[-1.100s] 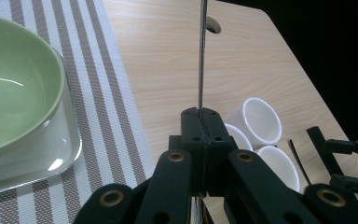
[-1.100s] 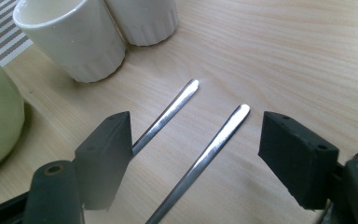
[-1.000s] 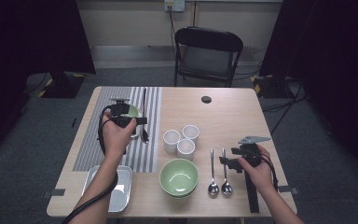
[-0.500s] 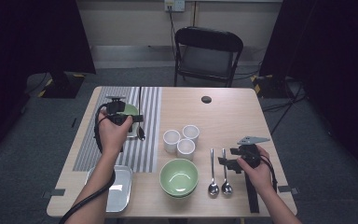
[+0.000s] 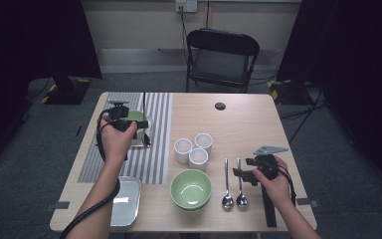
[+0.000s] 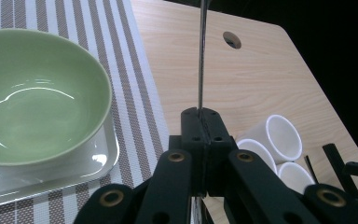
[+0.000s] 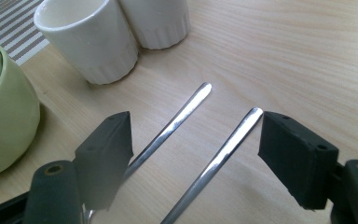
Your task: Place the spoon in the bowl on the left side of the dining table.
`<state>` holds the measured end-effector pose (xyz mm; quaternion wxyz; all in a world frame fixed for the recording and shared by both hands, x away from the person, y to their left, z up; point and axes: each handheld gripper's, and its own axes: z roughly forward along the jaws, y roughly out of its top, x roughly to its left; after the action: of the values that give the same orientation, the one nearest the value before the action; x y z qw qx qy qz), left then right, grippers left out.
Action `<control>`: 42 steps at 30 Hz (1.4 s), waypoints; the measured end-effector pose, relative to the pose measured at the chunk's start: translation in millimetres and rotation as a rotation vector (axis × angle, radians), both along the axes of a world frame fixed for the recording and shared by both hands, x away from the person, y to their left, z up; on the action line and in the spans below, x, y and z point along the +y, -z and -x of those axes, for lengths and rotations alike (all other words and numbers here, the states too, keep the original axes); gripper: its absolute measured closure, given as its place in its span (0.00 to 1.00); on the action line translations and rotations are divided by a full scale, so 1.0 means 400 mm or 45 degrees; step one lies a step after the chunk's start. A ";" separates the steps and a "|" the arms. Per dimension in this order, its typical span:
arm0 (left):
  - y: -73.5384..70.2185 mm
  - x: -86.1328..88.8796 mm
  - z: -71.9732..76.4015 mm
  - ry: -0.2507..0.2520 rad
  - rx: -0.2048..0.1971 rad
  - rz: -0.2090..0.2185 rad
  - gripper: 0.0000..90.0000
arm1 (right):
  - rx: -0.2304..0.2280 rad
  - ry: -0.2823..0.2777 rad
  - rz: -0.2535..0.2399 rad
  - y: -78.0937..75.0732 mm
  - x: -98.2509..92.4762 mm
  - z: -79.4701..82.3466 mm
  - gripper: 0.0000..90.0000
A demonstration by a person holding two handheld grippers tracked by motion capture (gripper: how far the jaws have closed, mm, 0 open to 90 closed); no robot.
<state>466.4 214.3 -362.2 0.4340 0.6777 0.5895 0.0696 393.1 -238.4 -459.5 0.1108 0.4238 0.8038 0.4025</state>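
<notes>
Left gripper (image 6: 200, 154): clamped on thin metal handle (image 6: 201, 56), likely a spoon, above striped mat (image 6: 126, 70) beside green bowl (image 6: 37, 93).
Right gripper (image 7: 193, 154): jaws apart over two spoon handles (image 7: 186, 112).

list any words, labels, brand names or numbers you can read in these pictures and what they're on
None: no readable text stands on anything in these pictures.
The green bowl, the white cups, the two spoons and the striped mat bear no print.
The wall outlet plate in the high view is too small to tell whether it carries any marking.
</notes>
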 end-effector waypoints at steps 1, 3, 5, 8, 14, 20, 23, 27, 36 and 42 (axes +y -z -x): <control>-0.001 0.003 0.000 -0.003 0.001 0.000 1.00 | -0.003 -0.003 0.003 0.000 0.000 0.000 0.28; -0.002 0.007 -0.001 -0.006 -0.001 0.000 1.00 | -0.004 -0.004 0.006 0.000 -0.001 0.000 0.28; -0.002 0.011 -0.001 -0.010 0.005 0.002 1.00 | -0.003 -0.003 0.003 -0.001 -0.002 0.001 0.28; -0.001 0.018 -0.004 -0.024 0.009 0.005 1.00 | -0.005 0.003 -0.001 0.000 -0.006 0.000 0.28; -0.001 0.028 -0.013 -0.036 0.004 0.009 1.00 | -0.002 0.012 0.003 0.002 -0.011 0.001 0.28; -0.005 0.031 -0.024 -0.043 0.000 0.006 1.00 | 0.004 0.017 0.002 0.007 -0.017 0.000 0.28; -0.005 0.031 -0.030 -0.049 -0.001 0.002 1.00 | 0.006 0.019 -0.001 0.007 -0.020 0.001 0.28; -0.003 0.033 -0.040 -0.061 0.001 -0.001 1.00 | 0.003 0.024 -0.002 0.007 -0.024 0.002 0.28; 0.002 0.040 -0.055 -0.079 0.008 0.009 1.00 | 0.002 0.032 -0.009 0.008 -0.034 0.002 0.28; 0.010 0.046 -0.066 -0.091 0.002 -0.008 1.00 | 0.006 0.031 -0.007 0.009 -0.038 0.006 0.28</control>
<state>493.0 232.6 -366.4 0.4287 0.6577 0.6134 0.0862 390.8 -253.4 -463.0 0.1126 0.4348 0.7977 0.4023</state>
